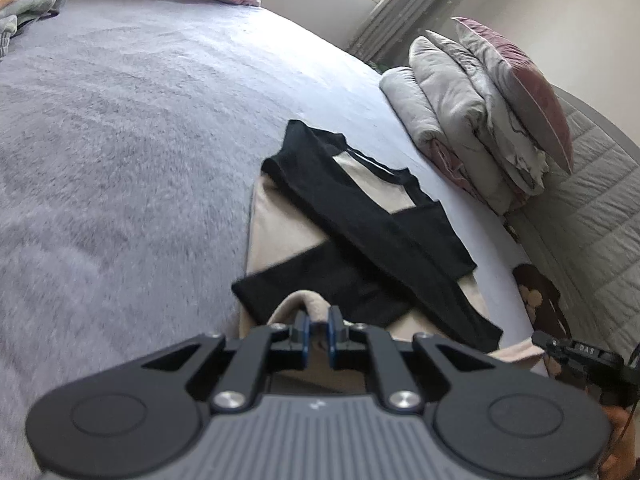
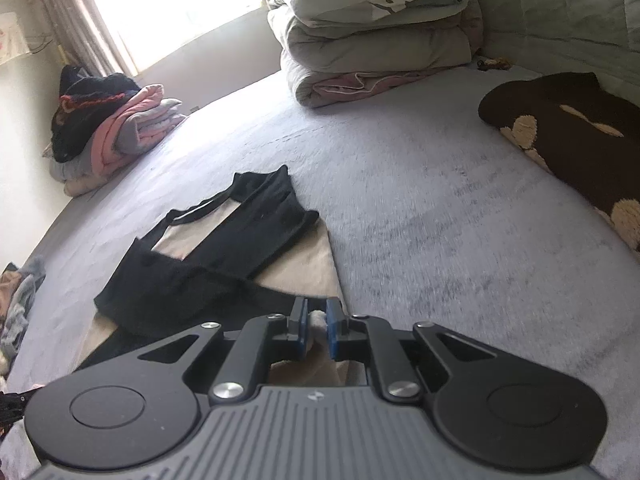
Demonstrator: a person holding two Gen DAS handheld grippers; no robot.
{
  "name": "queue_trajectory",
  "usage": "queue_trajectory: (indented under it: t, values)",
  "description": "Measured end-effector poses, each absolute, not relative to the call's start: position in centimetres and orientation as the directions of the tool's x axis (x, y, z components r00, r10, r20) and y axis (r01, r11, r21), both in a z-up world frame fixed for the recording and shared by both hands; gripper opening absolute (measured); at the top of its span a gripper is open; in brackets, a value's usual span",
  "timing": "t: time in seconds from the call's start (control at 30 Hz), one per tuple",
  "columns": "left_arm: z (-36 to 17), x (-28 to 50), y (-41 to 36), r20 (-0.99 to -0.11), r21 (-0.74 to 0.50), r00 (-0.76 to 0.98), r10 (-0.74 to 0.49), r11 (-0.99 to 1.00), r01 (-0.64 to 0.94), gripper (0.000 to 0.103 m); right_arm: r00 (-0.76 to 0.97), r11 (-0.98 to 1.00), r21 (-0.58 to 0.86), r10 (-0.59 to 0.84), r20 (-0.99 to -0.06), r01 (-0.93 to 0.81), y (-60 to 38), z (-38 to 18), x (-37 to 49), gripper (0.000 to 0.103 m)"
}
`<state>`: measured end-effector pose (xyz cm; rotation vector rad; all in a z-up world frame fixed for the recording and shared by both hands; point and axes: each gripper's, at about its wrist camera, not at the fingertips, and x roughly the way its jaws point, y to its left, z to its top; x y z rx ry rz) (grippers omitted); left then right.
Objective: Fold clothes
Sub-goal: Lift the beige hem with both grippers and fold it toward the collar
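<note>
**On the bed, shirt hem pinched at both corners**

On the grey bed (image 1: 120, 160), lay a beige shirt (image 1: 280, 232) with black sleeves (image 1: 360, 216), both sleeves crossed over the chest, collar end farthest from the cameras. At the near edge, had the beige hem bunched up and lifted between both pairs of fingers. Left gripper (image 1: 318, 334) closed narrow on a hump of beige cloth at the left corner of the hem; right gripper (image 2: 317, 330) closed narrow on a small fold of the same cloth at the right corner. Showed the right gripper in the left view too, low at the right edge, near the hem.

Elsewhere, sat a stack of folded quilts (image 2: 372, 40) near the headboard, a pile of folded clothes (image 2: 120, 128) under the window, and a brown blanket (image 2: 568, 136) off to the right, all well apart from the shirt.

Judged as the bottom-to-top fold of the body. To do it well: needed both corners raised level and carried forward together toward the collar, with the hem kept taut between the grippers so no sag formed in the middle. Called for a low arc, so the crossed sleeves stayed flat beneath. Best released only once the hem lay square with the shoulders.
</note>
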<state>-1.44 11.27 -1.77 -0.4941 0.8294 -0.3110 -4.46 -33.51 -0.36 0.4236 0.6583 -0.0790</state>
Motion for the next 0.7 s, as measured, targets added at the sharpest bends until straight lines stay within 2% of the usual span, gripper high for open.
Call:
queue_trajectory:
  t: [0.4, 0.5, 0.7]
  values:
    - [-3.1, 5.2, 11.5, -0.643, -0.566, 0.628, -0.438, 0.825, -0.003, 0.009, 0.762, 0.91, 0.315, -0.002, -0.648, 0.27, -33.9, -0.4, 1.3, 0.01]
    - [-3.9, 6.2, 11.4, -0.652, -0.561, 0.622, -0.434, 0.828, -0.009, 0.009, 0.759, 0.904, 0.324, 0.001, -0.651, 0.277, -34.3, -0.9, 1.8, 0.002]
    - [-5.7, 7.4, 11.5, -0.651, -0.586, 0.61, -0.452, 0.81, -0.027, 0.009, 0.753, 0.893, 0.342, 0.005, -0.659, 0.293, -35.0, -2.0, 2.7, 0.003]
